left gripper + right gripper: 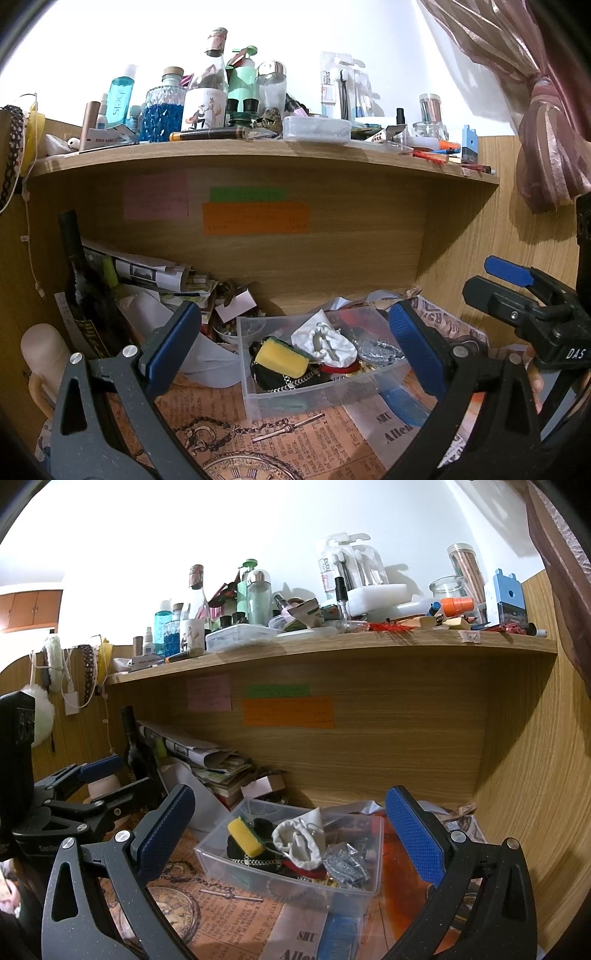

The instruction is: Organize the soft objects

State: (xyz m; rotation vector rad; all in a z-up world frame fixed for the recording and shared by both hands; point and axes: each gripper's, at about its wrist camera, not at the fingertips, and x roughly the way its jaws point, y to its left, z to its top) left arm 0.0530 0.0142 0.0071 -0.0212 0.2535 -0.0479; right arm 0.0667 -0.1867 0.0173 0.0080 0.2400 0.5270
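Observation:
A clear plastic box [255, 398] [221, 860] stands on the desk under a wooden shelf. In it lie a yellow sponge [281, 356] [245, 836], a white drawstring pouch [325, 341] [297, 843], a black soft item with a chain, something red, and a grey sparkly piece [345, 862]. My left gripper [295, 350] is open and empty, its jaws wide apart in front of the box. My right gripper [291, 834] is open and empty, also before the box. The right gripper shows at the right edge of the left wrist view [532, 295], and the left gripper at the left edge of the right wrist view [92, 786].
The shelf [258, 155] [332, 646] above carries many bottles and jars. A dark wine bottle [79, 280], stacked papers [147, 273] and a small bowl sit left of the box. Newspaper-print paper [229, 424] covers the desk. A curtain [535, 110] hangs at right.

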